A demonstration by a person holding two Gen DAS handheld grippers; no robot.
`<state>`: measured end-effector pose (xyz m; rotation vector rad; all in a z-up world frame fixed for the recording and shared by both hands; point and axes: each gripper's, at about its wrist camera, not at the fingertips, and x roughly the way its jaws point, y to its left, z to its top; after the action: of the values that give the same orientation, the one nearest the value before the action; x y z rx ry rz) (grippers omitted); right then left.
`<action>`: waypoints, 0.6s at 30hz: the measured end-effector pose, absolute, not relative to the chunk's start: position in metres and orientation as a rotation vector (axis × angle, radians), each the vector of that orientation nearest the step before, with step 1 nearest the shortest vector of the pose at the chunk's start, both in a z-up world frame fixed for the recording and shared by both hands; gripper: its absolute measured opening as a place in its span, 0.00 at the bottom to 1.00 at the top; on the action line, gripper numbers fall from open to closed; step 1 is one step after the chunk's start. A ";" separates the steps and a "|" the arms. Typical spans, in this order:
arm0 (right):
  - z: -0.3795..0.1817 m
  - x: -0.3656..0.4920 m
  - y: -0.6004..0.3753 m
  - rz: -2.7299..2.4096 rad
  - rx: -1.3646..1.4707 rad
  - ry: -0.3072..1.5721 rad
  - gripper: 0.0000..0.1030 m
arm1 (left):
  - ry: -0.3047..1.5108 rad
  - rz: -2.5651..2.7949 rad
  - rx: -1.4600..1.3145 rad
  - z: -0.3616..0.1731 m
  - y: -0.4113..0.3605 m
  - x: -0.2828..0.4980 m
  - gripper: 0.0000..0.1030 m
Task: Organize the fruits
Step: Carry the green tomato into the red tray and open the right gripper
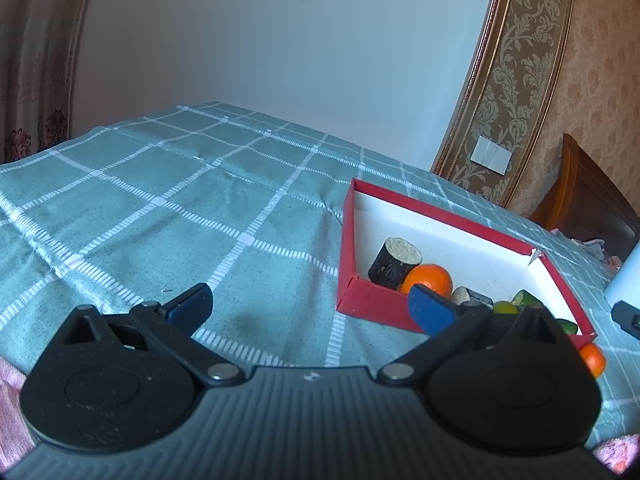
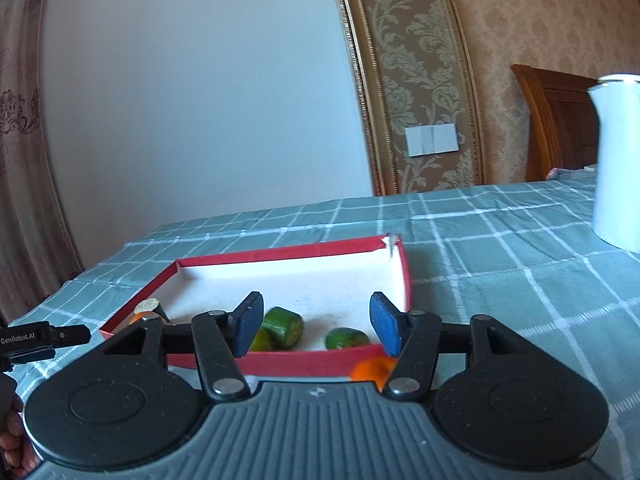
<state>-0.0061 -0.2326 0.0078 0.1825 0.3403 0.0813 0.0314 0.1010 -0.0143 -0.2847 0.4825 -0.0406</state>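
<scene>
We see bare tablecloth [image 1: 160,208] at ten o'clock; the red tray [image 2: 404,276] ahead; the white jug [image 2: 616,160] at two. Both the left gripper [image 1: 310,308] and the right gripper [image 2: 316,326] gape empty.

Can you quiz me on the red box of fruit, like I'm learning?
1. True or false: an orange lies on the tablecloth outside the red box.
2. Is the right gripper holding anything?
3. What is the dark cylinder in the box touching? A) an orange B) the white jug C) nothing

Key: 1. True. 2. No, it is open and empty. 3. A, the orange beside it.
</scene>
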 end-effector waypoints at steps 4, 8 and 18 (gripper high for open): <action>-0.002 -0.022 -0.253 0.040 0.203 0.375 0.57 | 0.478 -0.031 -0.262 -0.014 0.098 0.031 1.00; -0.012 -0.031 -0.263 0.015 0.213 0.394 0.57 | 0.479 -0.012 -0.236 -0.013 0.093 0.030 1.00; -0.017 -0.038 -0.277 0.026 0.294 0.386 0.62 | 0.498 0.038 -0.162 -0.013 0.083 0.032 1.00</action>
<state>-0.0380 -0.2773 -0.0168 0.2940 0.3859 0.0257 0.0322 0.0832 -0.0129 -0.1617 0.4982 0.0376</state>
